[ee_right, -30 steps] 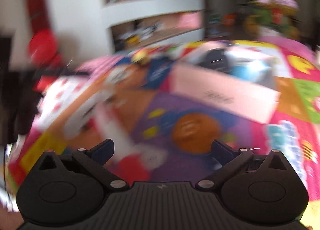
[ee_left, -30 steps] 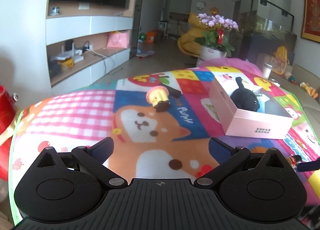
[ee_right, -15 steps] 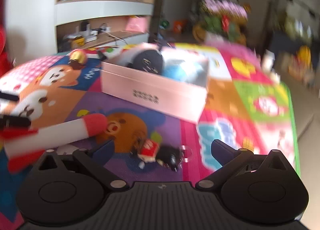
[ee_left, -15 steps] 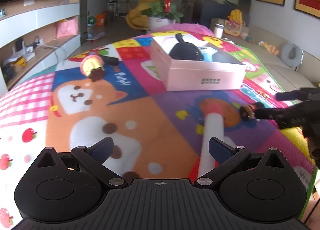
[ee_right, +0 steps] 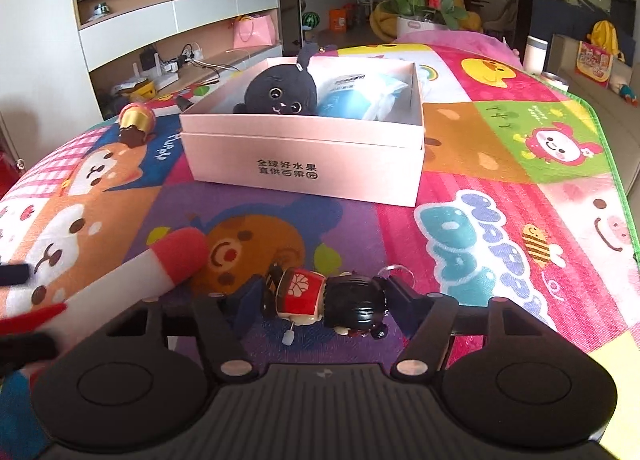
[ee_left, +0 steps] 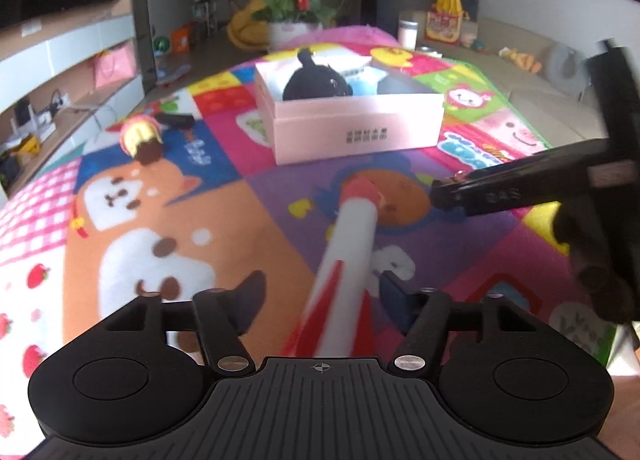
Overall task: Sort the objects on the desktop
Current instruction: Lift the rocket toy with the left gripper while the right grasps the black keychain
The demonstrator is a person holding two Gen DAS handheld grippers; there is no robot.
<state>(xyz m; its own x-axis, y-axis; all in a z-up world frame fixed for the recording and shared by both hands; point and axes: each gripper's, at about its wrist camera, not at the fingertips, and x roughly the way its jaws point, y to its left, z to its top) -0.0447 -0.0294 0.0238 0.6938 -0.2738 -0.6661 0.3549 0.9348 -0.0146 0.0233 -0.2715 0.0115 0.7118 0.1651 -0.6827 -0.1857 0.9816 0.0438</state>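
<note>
The left hand-held gripper (ee_left: 318,292) points down at a slant over the counter, which is covered by a colourful cartoon play mat (ee_left: 132,216). Its jaws are closing, and between them lies the long white plush rocket with a red tip and red fins (ee_left: 352,236). The right finger seems to be just at the rocket's side, while the left finger (ee_left: 250,294) is apart from it, so the rocket is not pinched. The rocket lies flat on the mat, with its red tip toward the pink box.

The right hand-held gripper (ee_right: 326,298) is also tilted down toward the mat. Its jaws are closing around a small doll figure with a red body and a black head (ee_right: 324,300), which lies on its side between the fingers. The fingers stand very close at both ends of the figure; I cannot tell if they already press it. A small metal ring (ee_right: 394,270) is beside its head. In the left wrist view this gripper comes in from the right side as a dark blurred arm.

Behind both toys stands the open pink cardboard box (ee_right: 304,164). Inside it are a black round plush toy (ee_right: 282,92) and a light blue packet (ee_right: 360,94). To the left of the box, a small yellow and brown toy (ee_right: 136,122) lies on the mat.
</note>
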